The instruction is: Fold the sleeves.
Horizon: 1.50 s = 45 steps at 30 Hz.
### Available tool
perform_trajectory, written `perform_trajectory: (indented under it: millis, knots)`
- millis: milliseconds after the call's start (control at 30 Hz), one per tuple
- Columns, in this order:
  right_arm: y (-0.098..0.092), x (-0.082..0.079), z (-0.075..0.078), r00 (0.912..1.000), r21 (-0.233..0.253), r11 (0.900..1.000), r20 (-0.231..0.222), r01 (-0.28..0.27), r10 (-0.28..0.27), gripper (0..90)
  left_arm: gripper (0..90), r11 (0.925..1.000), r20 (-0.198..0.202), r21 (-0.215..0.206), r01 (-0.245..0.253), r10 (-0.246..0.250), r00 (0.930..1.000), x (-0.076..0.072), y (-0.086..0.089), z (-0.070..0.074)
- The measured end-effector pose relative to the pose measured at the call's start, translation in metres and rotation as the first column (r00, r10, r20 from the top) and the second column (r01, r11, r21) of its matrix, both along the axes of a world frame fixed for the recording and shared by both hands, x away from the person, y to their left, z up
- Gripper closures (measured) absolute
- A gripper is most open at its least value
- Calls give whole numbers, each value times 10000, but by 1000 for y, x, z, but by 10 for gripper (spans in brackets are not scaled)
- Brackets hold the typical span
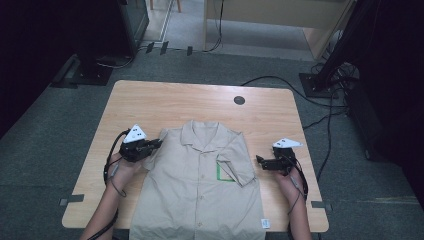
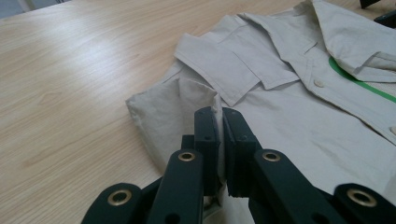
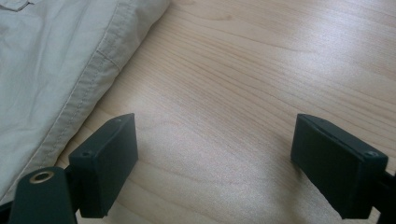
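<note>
A beige short-sleeved shirt (image 1: 200,190) lies face up and buttoned on the wooden table (image 1: 165,100), collar toward the far side. Its right sleeve (image 1: 236,156) is folded in over the chest, next to a green-outlined pocket (image 1: 223,172). My left gripper (image 1: 159,143) is shut on a pinched fold of the other sleeve (image 2: 163,107) at the shirt's left shoulder; the fold sits between the jaws of the left gripper (image 2: 219,114). My right gripper (image 1: 259,160) hovers open over bare wood just right of the shirt. Nothing lies between the wide-apart jaws of the right gripper (image 3: 215,140), and the shirt's hemmed edge (image 3: 88,79) runs beside them.
A round cable hole (image 1: 239,100) sits near the table's far edge. A white label (image 1: 265,223) hangs at the shirt's hem by the near edge. Black stands (image 1: 90,70) and cables (image 1: 320,125) lie on the grey floor around the table.
</note>
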State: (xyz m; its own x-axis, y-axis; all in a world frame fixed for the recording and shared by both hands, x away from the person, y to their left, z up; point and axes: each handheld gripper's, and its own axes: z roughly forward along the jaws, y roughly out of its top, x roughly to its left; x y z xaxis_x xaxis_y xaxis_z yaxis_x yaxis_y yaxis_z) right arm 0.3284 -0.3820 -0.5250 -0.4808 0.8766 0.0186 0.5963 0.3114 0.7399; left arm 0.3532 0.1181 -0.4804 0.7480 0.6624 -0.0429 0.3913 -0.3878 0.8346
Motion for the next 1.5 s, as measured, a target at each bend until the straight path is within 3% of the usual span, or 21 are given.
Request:
perform_trajectory:
  millis: [1500]
  knots:
    - [0, 0, 0, 10000, -2, 10000, 1, 18, -18, 145, 823, 9944, -372, 139, 1047, -1041, 9939, -7, -42, -15]
